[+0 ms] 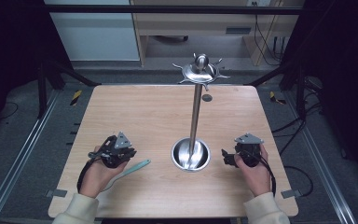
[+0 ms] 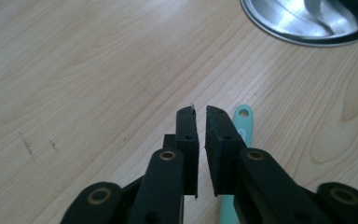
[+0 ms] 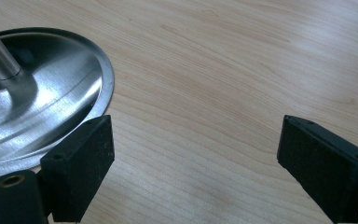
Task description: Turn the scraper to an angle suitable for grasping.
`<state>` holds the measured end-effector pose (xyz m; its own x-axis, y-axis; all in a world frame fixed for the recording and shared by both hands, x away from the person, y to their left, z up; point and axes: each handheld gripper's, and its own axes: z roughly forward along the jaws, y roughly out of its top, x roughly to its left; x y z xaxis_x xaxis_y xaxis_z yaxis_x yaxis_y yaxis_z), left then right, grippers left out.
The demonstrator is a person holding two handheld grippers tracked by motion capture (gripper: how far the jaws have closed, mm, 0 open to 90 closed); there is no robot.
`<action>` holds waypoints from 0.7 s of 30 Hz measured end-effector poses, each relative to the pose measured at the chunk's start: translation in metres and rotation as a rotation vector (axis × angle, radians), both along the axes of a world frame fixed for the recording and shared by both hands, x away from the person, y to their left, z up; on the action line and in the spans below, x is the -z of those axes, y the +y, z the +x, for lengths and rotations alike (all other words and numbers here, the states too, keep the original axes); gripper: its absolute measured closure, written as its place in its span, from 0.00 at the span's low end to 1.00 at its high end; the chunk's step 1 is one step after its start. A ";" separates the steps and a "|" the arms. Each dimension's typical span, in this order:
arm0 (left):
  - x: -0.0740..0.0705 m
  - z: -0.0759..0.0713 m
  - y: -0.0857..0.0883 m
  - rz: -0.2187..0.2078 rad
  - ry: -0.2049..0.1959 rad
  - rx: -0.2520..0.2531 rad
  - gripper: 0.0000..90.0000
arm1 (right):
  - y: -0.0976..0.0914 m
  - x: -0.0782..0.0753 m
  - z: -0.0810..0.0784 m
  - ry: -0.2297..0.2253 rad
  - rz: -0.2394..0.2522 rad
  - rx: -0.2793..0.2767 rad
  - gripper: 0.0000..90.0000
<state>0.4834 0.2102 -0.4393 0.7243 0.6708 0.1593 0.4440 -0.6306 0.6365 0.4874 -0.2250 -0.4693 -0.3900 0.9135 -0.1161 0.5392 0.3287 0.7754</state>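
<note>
A teal utensil handle (image 1: pixel 135 168) lies flat on the wooden table (image 1: pixel 144 112), angled toward a steel stand's round base (image 1: pixel 191 154). My left gripper (image 1: pixel 129 154) hovers just over it. In the left gripper view its jaws (image 2: pixel 200 112) stand almost together with only a thin slit and nothing between them. The teal handle (image 2: pixel 242 114), with a hole at its end, runs under and to the right of the right jaw. My right gripper (image 1: pixel 226 156) rests right of the base. In the right gripper view my right gripper (image 3: pixel 196 140) is wide open over bare wood.
The stand's pole (image 1: pixel 196 112) rises from the base to a top disc with several hooks (image 1: pixel 200 70). The base rim also shows in the gripper views (image 2: pixel 307 28) (image 3: pixel 42 107). A small dark round mark (image 1: pixel 207 97) sits at the far side of the table.
</note>
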 end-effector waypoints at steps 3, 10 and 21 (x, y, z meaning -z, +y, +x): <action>0.007 0.002 -0.002 0.014 0.024 0.011 0.98 | 0.000 0.000 0.000 0.001 -0.003 0.000 0.12; 0.025 0.009 -0.004 0.040 0.075 0.018 1.00 | 0.000 0.000 0.000 0.001 -0.004 -0.003 0.12; 0.034 0.009 -0.014 0.087 0.105 0.060 1.00 | 0.000 0.000 0.000 0.001 -0.002 -0.002 0.13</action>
<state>0.4926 0.1966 -0.4732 0.7785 0.6128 0.1358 0.4654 -0.7087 0.5302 0.4873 -0.2251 -0.4693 -0.3916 0.9126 -0.1176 0.5397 0.3314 0.7739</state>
